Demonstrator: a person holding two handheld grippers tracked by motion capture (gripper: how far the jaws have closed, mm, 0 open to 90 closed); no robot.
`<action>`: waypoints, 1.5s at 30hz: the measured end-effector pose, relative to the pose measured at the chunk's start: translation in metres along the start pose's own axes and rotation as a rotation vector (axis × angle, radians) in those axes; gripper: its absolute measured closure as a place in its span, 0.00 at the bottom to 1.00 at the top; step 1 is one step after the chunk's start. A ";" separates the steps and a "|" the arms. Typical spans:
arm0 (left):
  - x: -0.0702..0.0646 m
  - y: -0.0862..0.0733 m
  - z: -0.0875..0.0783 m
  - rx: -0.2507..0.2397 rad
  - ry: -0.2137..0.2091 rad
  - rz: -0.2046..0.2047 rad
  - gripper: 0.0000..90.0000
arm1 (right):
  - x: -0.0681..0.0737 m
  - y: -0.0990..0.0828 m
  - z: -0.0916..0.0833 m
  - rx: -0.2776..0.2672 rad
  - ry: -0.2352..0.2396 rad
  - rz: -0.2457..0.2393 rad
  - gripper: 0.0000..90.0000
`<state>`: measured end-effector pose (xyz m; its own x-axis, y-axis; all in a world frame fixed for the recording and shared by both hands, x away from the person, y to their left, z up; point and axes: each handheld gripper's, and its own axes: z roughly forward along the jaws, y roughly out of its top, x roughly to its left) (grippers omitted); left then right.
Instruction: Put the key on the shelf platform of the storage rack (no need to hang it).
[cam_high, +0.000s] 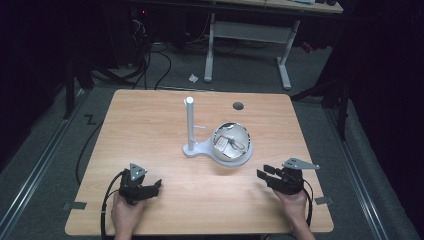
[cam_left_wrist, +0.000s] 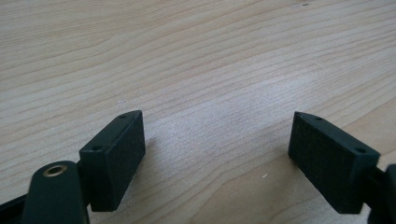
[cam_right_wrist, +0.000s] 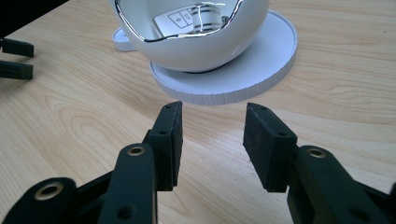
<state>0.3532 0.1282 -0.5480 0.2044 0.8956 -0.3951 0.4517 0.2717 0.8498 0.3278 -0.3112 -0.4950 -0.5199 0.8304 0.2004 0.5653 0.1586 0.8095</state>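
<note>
In the high view, a white stand (cam_high: 220, 147) is sitting near the middle of the wooden table (cam_high: 150, 115), and everything else is lying relative to it. A white post (cam_high: 190, 122) is rising upright from the stand's left end; a white bowl (cam_high: 231, 142) with a shiny rim is resting on the round base at its right end, with small pale items inside that are too small to make out. The left gripper (cam_high: 156, 187) is lying on the table toward the near edge, left of the stand and well apart from it, held by the person's left hand (cam_high: 127, 212). The right gripper (cam_high: 262, 176) is lying nearer the stand, just right of the bowl toward the near edge, held by the right hand (cam_high: 294, 202).

In the left gripper view, the left gripper (cam_left_wrist: 217, 154) is pointing at bare wood, its jaws spread wide and gripping nothing.

In the right gripper view, the right gripper (cam_right_wrist: 212, 135) is pointing at the stand's round base (cam_right_wrist: 261, 70), near but not touching. Its jaws are parted with nothing between them. The bowl (cam_right_wrist: 196, 44) is sitting on that base, with what looks like a key fob (cam_right_wrist: 180, 19) inside.
</note>
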 end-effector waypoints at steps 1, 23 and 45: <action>0.000 0.000 0.000 0.000 0.000 0.000 0.21 | 0.001 -0.001 0.001 0.003 -0.001 0.000 0.64; 0.000 0.000 0.000 -0.001 0.000 -0.002 0.21 | 0.007 -0.018 0.014 0.042 -0.010 -0.034 0.63; 0.000 0.000 0.000 -0.001 0.002 -0.002 0.21 | 0.024 -0.031 0.026 0.147 -0.069 -0.144 0.50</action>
<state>0.3529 0.1278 -0.5479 0.2016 0.8958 -0.3962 0.4510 0.2742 0.8494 0.3145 -0.2824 -0.5301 -0.5600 0.8272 0.0458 0.5780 0.3505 0.7370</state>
